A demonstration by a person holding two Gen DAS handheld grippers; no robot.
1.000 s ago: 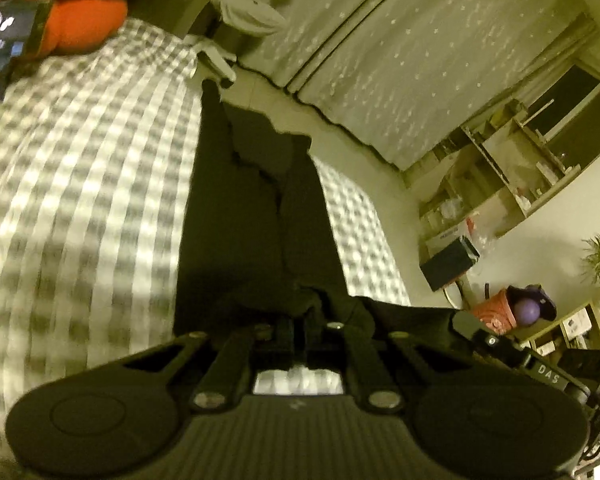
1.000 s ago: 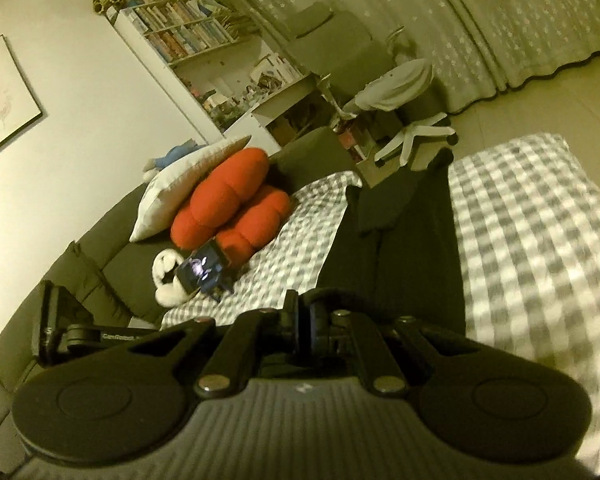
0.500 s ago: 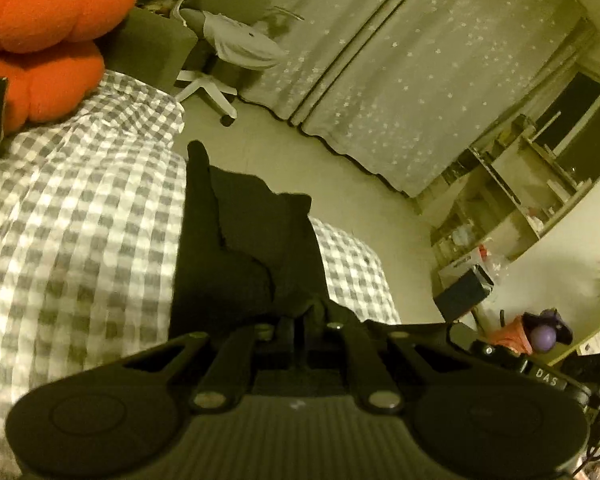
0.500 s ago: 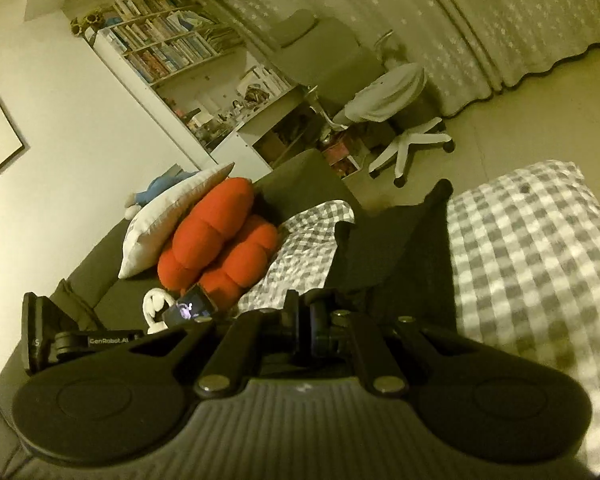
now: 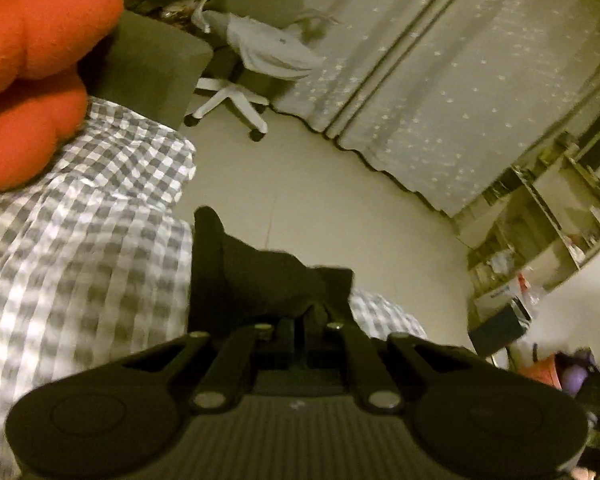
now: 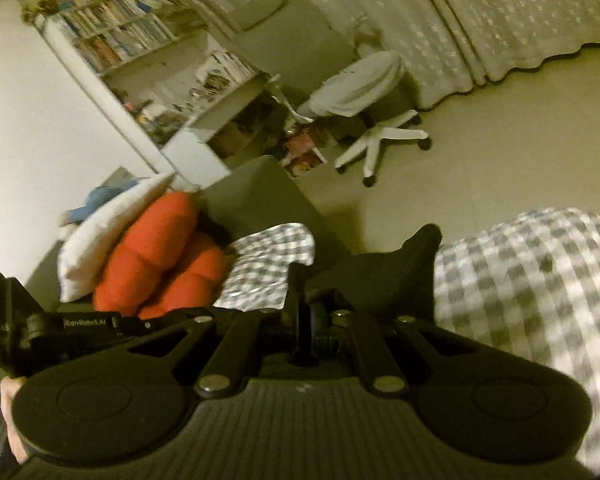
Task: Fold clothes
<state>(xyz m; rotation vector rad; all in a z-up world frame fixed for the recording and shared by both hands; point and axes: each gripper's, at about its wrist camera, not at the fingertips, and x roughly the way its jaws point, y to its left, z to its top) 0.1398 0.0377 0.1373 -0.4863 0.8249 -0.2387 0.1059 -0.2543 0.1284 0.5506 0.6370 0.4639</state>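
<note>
Two grippers, left (image 5: 302, 322) and right (image 6: 306, 316), side by side, jaws pinched on dark garment (image 5: 256, 276) running straight ahead over checked bed (image 5: 80, 248).

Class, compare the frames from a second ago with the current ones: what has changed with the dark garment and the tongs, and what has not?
Both tongs, left and right, stayed clamped on the dark garment and lifted it: far less of it now lies stretched along the checked cover, and more floor shows beyond. The orange cushion and office chair kept their places.

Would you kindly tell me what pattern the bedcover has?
The bedcover is grey-and-white gingham check, clearest in the left wrist view.
</note>
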